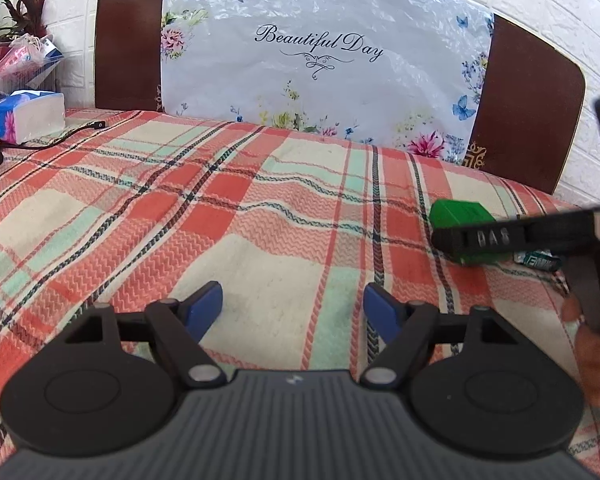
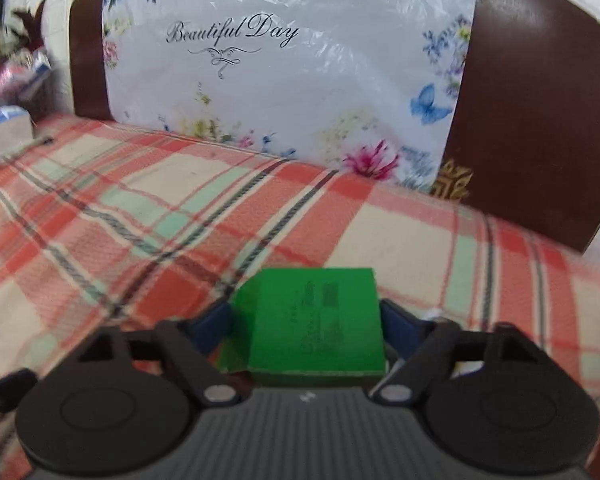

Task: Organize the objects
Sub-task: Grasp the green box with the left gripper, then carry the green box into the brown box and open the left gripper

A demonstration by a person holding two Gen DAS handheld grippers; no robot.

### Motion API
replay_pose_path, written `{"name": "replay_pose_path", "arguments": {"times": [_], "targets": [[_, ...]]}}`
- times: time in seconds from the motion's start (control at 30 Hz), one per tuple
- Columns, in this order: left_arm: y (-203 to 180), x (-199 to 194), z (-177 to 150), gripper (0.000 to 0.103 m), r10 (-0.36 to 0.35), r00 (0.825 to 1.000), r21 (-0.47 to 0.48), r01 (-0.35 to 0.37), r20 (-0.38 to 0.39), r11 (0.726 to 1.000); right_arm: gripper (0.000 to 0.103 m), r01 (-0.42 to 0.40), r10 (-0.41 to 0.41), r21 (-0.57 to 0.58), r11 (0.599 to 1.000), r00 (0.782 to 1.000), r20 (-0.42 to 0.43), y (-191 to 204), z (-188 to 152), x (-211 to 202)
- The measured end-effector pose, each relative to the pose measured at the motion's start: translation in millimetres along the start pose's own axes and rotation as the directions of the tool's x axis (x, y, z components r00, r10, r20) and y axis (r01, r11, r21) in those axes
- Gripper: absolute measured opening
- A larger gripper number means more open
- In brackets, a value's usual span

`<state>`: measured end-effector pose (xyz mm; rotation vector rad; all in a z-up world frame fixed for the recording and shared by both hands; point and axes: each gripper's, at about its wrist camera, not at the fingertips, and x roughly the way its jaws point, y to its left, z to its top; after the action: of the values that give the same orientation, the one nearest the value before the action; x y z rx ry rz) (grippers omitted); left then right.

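Home bedroom, plaid blanket (image 1: 220, 216) over a bed, brown headboard (image 1: 128, 44), floral pillow (image 1: 320, 60), tissue pack (image 1: 28, 114)

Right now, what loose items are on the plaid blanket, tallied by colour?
Green: 1, box between the right gripper fingers
Green-silver: 1, wrapper behind it
Blue-pink: 1, tissue pack
Black: 1, cable
Total: 4; left gripper holds nothing
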<state>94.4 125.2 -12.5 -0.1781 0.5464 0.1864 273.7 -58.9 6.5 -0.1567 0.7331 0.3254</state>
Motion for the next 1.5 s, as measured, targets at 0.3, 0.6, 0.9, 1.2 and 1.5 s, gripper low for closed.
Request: {"name": "replay_pose_path", "arguments": {"times": [0.3,0.6,0.9,1.2,1.5], "targets": [[0,1,1,0.079,-0.026,1.000,0.017,0.026,-0.017,1.000,0.062,-0.042,0.042,-0.040,0.998,0.999,0.020,24,-76,-88],[-44,-45,-3,0.075,-0.352,0.908,-0.049,0.350,-0.227,0.935,0.083,0.057,-0.058,0.028,0.998,0.998,0.039,5,-150,-169],[-109,-48,-26,0.075,-0.475,0.753,-0.121,0.477,-0.455,0.871,0.087,0.042,-0.045,0.089,0.995,0.998,0.034,-5,-159,-177],[-155,-47,-2,0.056,-0.466,0.765,-0.047,0.499,-0.444,0.865,0.062,0.032,-0.039,0.094,0.995,0.996,0.075,-5,-163,-182],[-255,-62,69,0.055,-0.572,0.760,0.113,0.626,-0.309,0.771,0.062,0.193,-0.247,0.193,0.962,0.918,0.310,-71,-125,-229]]}}
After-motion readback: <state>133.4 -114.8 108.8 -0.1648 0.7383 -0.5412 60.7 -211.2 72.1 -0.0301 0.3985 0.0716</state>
